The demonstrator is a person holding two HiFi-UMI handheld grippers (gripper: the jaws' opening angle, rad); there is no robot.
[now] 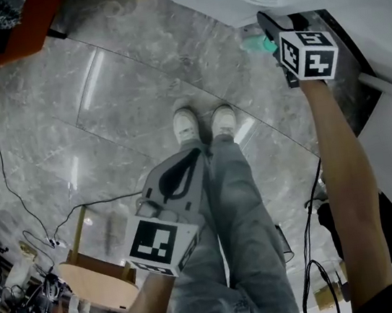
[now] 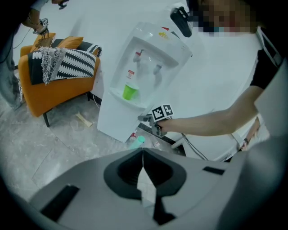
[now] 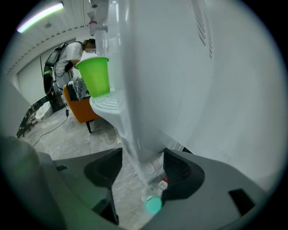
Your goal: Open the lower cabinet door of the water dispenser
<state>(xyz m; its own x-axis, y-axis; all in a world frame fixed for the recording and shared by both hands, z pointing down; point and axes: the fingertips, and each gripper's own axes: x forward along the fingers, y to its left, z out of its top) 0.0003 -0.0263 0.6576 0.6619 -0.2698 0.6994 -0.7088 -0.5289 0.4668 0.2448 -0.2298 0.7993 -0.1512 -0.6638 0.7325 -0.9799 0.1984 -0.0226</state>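
The white water dispenser (image 2: 148, 58) stands against the wall with a green cup (image 2: 130, 91) on its drip tray. My right gripper (image 3: 141, 158) is down at its lower cabinet, jaws open. The thin edge of the white lower door (image 3: 134, 146) runs between the pads; the right pad lies close to it and a gap shows on the left side. In the head view the right gripper (image 1: 263, 22) sits beside a dark gap (image 1: 348, 75) in the cabinet. My left gripper (image 2: 142, 151) hangs back over the floor, shut and empty, in front of the person's legs (image 1: 225, 206).
A teal-capped bottle (image 3: 153, 205) and a red-capped item (image 3: 166, 180) lie at the dispenser's foot. An orange chair (image 2: 54, 85) with a striped throw stands to the left. Cables (image 1: 12, 194) trail over the grey marble floor. A wooden stool (image 1: 98, 283) is nearby.
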